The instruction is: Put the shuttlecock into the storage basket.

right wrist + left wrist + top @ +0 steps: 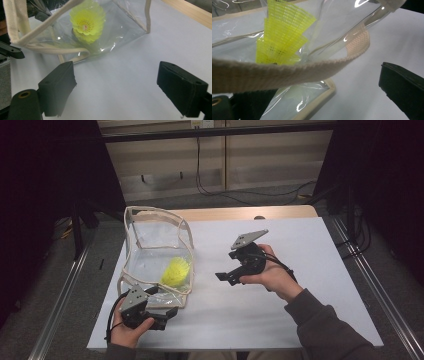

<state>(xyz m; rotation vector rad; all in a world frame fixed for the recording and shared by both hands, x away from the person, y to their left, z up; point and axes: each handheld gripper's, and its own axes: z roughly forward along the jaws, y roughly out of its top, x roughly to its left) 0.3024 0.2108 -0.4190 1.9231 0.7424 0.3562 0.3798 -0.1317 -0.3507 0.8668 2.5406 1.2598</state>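
Bag, clear w/ beige trim, is sitting on the white table in the high view, yellow shuttlecock lying inside; left gripper is resting at the bag's near edge, right gripper is hovering well apart from the bag. Left gripper view: bag strap is crossing between the jaws, which are standing apart, not pinching it. Right gripper view: jaws are gaping wide, empty, w/ bag beyond them.

Yellow shuttlecock in clear bag
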